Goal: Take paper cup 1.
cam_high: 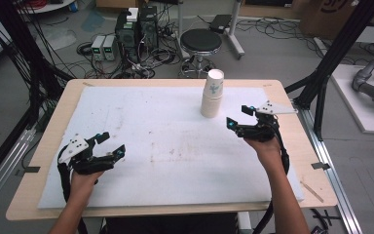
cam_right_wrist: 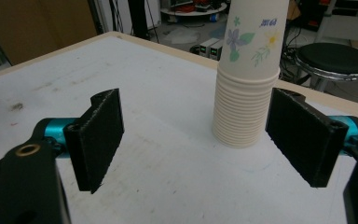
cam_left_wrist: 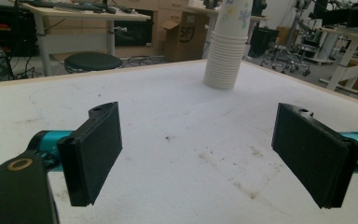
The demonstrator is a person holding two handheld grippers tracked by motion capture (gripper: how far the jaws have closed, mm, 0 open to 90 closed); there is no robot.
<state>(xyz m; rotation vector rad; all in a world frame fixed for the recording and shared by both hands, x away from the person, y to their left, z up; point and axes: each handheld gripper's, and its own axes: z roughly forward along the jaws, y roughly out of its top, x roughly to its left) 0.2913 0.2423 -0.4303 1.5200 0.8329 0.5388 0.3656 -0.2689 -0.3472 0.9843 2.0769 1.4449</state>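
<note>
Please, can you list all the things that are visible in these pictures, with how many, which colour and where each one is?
stack of paper cups: one stack, white with a flower print on the top cup, upright at the far right part of the pad
foam pad: one, white with a few brown stains, covers most of the table
table: one, light wood, under the pad
stool: one, black round seat, on the floor beyond the table
computer towers: two, black, on the floor beyond the table among cables
left gripper: one, black, jaws open, near left of the pad
right gripper: one, black, jaws open, beside the stack, not touching it
</note>
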